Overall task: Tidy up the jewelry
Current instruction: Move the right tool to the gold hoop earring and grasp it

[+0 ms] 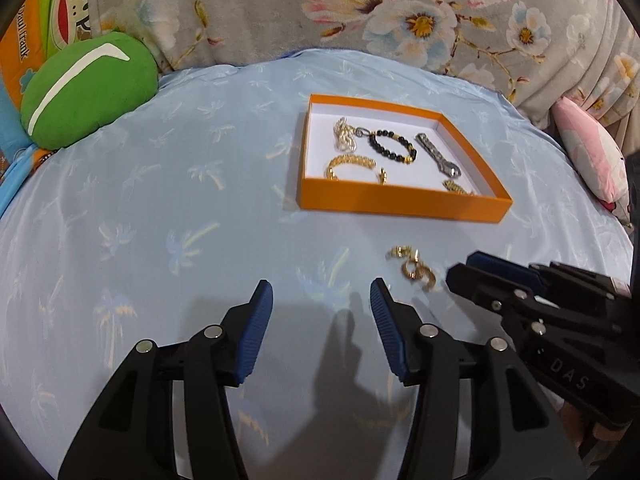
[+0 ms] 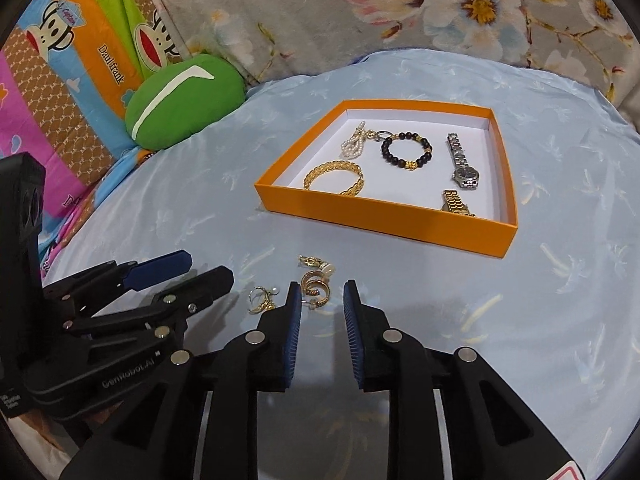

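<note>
An orange box (image 1: 400,202) (image 2: 380,224) lies on the blue bedsheet. It holds a gold bangle (image 2: 334,177), a black bead bracelet (image 2: 406,148), a pearl piece (image 2: 355,142), a silver watch (image 2: 462,162) and a gold watch (image 2: 456,202). Several gold earrings (image 2: 314,284) (image 1: 414,268) lie loose on the sheet in front of the box. My right gripper (image 2: 322,296) is open, its tips just short of the middle earrings. My left gripper (image 1: 322,294) is open and empty, left of the earrings.
A green cushion (image 1: 88,88) (image 2: 182,98) lies at the back left. A floral blanket (image 1: 360,8) runs along the back. A pink pillow (image 1: 592,152) sits at the right. A colourful cartoon sheet (image 2: 60,80) is at the far left.
</note>
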`<state>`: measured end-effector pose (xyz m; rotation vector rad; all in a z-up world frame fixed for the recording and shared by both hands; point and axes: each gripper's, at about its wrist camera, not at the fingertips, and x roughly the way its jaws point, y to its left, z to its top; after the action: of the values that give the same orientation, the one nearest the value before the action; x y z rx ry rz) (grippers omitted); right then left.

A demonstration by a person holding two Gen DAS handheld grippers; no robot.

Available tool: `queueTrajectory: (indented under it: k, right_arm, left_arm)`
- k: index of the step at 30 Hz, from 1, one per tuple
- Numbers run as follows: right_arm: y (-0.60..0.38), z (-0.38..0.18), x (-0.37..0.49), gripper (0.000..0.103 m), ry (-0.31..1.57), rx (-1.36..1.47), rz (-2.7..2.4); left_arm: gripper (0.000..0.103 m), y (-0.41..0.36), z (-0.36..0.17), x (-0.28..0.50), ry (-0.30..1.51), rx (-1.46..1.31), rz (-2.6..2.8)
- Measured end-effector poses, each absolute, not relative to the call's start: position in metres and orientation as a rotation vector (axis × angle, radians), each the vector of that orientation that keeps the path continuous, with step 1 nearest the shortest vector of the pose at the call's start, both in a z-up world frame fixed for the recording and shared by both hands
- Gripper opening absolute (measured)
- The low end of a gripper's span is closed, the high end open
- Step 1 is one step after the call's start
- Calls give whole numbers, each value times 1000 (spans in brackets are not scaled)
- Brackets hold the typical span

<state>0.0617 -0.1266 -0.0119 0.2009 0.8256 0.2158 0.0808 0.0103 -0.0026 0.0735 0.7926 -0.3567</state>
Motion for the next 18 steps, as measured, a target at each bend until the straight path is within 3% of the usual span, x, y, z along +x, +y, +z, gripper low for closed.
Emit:
queueTrajectory:
  k: [14, 18]
  right_arm:
    - [-117, -24, 79, 25, 888, 201, 195]
    - [-117, -25, 81, 19, 894, 200, 195]
  left_arm:
    - [50, 17, -9, 77, 816, 48, -369]
    - [50, 16, -9, 77, 817, 49, -373]
